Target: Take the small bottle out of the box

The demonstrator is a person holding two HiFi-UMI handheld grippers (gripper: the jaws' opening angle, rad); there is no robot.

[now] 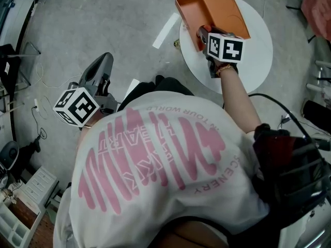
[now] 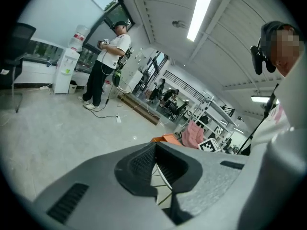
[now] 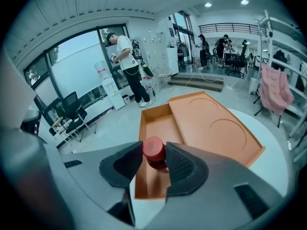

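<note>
A small red-capped bottle (image 3: 154, 150) sits between the jaws of my right gripper (image 3: 154, 153), which is shut on it just above the near end of the open orange box (image 3: 158, 126). The box's lid (image 3: 216, 128) lies flat beside the box, with two round recesses in it. In the head view the right gripper (image 1: 203, 33) reaches over the box (image 1: 187, 10) on the round white table (image 1: 258, 53); the bottle is barely seen there. My left gripper (image 1: 103, 60) hangs over the floor at the left, its jaws (image 2: 154, 146) shut on nothing.
A white strip (image 1: 165, 30) lies on the floor left of the table. A person (image 3: 127, 66) stands by a water dispenser (image 3: 105, 87) far off. Cables and small gear lie at the head view's left edge (image 1: 20, 138).
</note>
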